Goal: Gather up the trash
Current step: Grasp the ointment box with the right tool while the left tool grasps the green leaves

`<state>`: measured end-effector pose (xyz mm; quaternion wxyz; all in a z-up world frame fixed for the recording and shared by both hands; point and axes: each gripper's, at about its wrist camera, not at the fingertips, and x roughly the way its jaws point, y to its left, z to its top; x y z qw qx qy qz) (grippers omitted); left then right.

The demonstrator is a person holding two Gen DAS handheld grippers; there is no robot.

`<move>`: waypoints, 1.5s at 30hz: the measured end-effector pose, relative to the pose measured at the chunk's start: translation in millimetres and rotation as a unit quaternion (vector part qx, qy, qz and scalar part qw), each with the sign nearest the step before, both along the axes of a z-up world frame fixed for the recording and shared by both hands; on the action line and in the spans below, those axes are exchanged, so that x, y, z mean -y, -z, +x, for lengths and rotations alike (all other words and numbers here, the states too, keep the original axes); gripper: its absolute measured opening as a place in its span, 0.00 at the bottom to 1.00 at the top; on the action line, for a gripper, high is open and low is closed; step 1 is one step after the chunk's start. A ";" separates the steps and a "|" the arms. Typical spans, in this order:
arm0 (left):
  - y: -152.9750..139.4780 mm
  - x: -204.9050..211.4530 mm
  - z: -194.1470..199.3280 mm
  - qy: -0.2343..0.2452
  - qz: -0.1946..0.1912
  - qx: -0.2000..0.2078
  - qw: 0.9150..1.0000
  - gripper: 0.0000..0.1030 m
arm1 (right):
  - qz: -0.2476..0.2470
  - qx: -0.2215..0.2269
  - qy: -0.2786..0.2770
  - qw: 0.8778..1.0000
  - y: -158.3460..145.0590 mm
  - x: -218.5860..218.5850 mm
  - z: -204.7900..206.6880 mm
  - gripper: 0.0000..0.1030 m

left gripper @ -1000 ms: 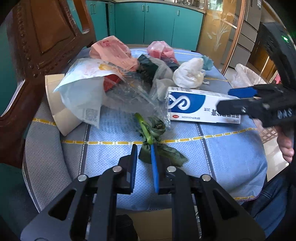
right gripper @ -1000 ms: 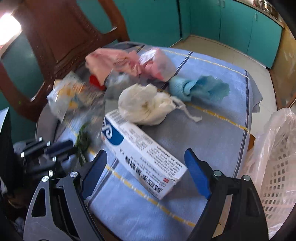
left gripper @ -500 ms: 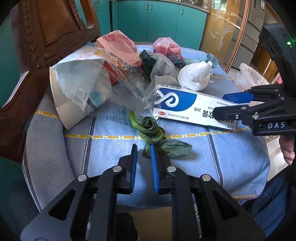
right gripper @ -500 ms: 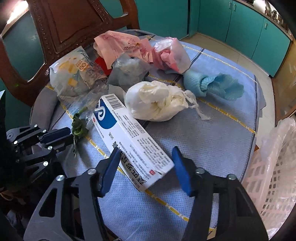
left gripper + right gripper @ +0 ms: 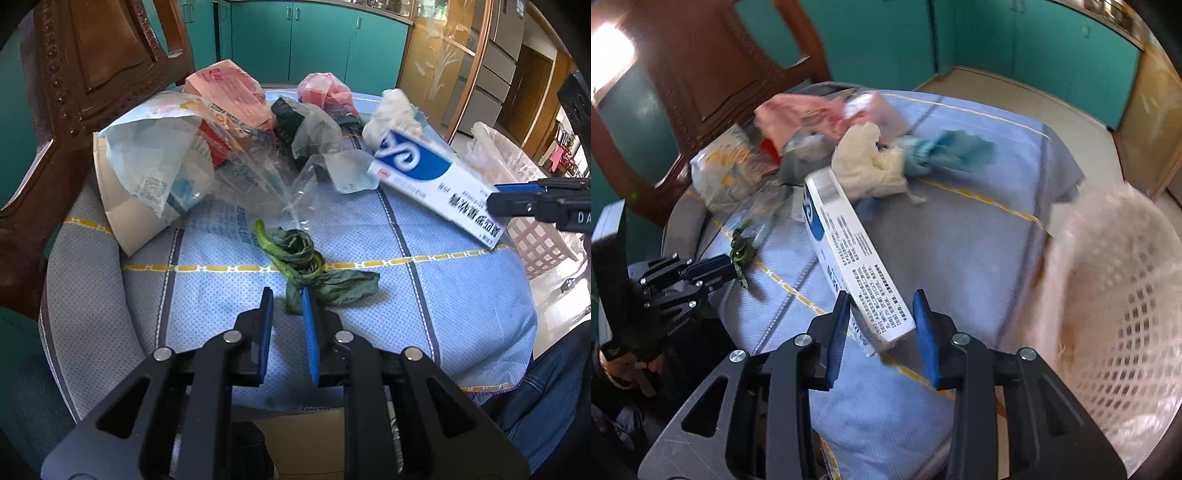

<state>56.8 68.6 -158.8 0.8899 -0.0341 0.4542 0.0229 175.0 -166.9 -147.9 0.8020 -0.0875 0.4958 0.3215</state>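
1. Right gripper [image 5: 882, 325]: jaws closing on the near end of the white-and-blue box [image 5: 846, 258], box between the blue pads, left pad against its side, right pad at its corner; box tilted, far end raised toward the pile of trash.
2. Same box from the left wrist view [image 5: 432, 177]: slanted above the blue cloth-covered surface [image 5: 443, 295], near end caught in the right gripper's tips at the right edge.
3. Left gripper [image 5: 288, 314]: jaws narrowly parted, nothing pinched between them; tips low over the wilted green leaf [image 5: 317, 273], right pad in front of the leaf's near end. Touching or not: cannot tell.
4. Behind the leaf: clear plastic wrap [image 5: 258, 177], a pale paper bag [image 5: 147, 162], a pink wrapper [image 5: 229, 92], a pink bag [image 5: 325, 88], a crumpled white wad [image 5: 395, 110].
5. Beside the white wad, right wrist view: a blue cloth lump [image 5: 945, 153].
6. White lattice basket [image 5: 1126, 295] lined with plastic, just beside the surface's right edge, blurred.
7. Carved wooden chair [image 5: 74, 92] against the surface's far left.
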 end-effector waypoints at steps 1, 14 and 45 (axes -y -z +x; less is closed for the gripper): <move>0.0 1.0 -0.1 0.002 0.001 0.000 1.000 0.17 | 0.002 -0.001 0.005 1.000 -0.8 4.4 -0.7 0.34; 1.4 14.6 -1.7 0.040 -0.033 0.008 0.999 0.11 | -0.016 -0.026 0.042 0.999 23.6 2.3 5.7 0.41; 1.6 21.4 3.7 0.039 -0.027 0.009 0.999 0.43 | -0.103 0.065 -0.045 0.991 40.7 -54.7 -12.7 0.60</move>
